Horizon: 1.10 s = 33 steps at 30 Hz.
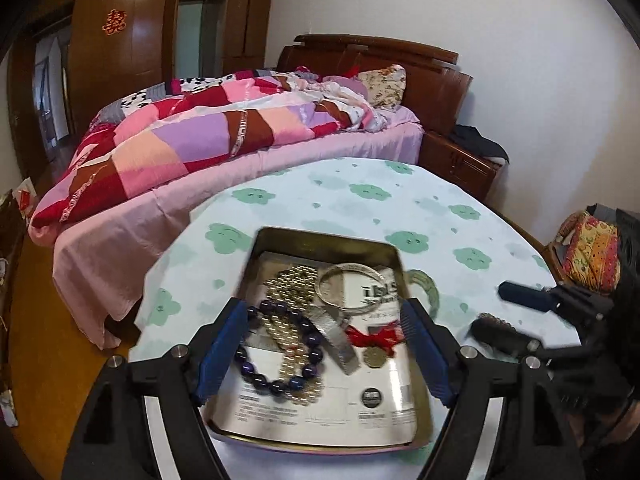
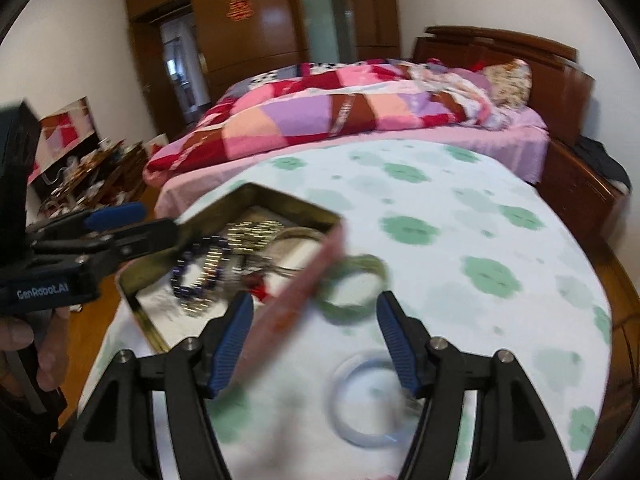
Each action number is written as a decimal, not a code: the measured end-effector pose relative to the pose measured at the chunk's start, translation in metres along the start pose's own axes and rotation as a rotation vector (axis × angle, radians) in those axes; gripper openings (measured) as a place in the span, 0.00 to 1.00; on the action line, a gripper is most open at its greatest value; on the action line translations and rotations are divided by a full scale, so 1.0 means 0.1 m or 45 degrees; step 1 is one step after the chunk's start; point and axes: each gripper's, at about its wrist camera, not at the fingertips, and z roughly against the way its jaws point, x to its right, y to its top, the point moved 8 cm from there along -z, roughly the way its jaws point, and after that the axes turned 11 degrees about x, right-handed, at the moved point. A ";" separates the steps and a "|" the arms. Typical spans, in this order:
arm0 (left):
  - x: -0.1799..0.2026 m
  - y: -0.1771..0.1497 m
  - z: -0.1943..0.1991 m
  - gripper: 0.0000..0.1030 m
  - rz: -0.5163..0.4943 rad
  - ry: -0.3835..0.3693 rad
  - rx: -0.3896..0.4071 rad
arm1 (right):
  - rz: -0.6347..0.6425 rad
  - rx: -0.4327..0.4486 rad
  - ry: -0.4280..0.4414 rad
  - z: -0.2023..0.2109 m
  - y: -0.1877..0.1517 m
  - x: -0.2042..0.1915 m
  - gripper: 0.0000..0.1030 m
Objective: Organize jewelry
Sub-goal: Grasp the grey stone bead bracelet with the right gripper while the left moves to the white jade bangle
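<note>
A shallow metal tin sits on the round table. It holds a purple bead bracelet, a gold chain, a silver bangle, a red bow with a coin and a grey strap. My left gripper is open above the tin. A green bangle lies on the cloth beside the tin, and a pale bangle lies nearer. My right gripper is open over the tin's edge and both bangles. The green bangle also shows in the left wrist view.
The table has a white cloth with green cloud prints. A bed with a patchwork quilt stands behind it. A wooden nightstand is at the right, a cluttered low table at the left.
</note>
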 end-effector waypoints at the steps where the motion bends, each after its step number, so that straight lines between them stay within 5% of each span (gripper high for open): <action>1: 0.07 -0.02 0.00 0.77 -0.018 -0.005 0.000 | -0.005 0.000 -0.020 0.04 -0.02 0.08 0.64; 9: 0.58 -0.15 0.02 0.77 -0.144 -0.062 0.005 | -0.069 -0.044 -0.152 0.24 -0.31 0.61 0.64; 18: 0.74 -0.38 -0.08 0.77 -0.169 -0.039 -0.057 | -0.033 -0.106 -0.108 0.05 -0.51 0.49 0.58; 21: 0.74 -0.39 -0.10 0.77 -0.172 -0.028 -0.059 | -0.011 -0.132 -0.106 -0.03 -0.55 0.47 0.48; 26: 0.81 -0.39 -0.10 0.77 -0.187 -0.037 -0.050 | -0.013 -0.151 -0.133 -0.03 -0.63 0.54 0.12; 33: 1.10 -0.40 -0.15 0.77 -0.257 -0.099 -0.053 | -0.037 -0.089 -0.222 0.10 -0.55 0.76 0.12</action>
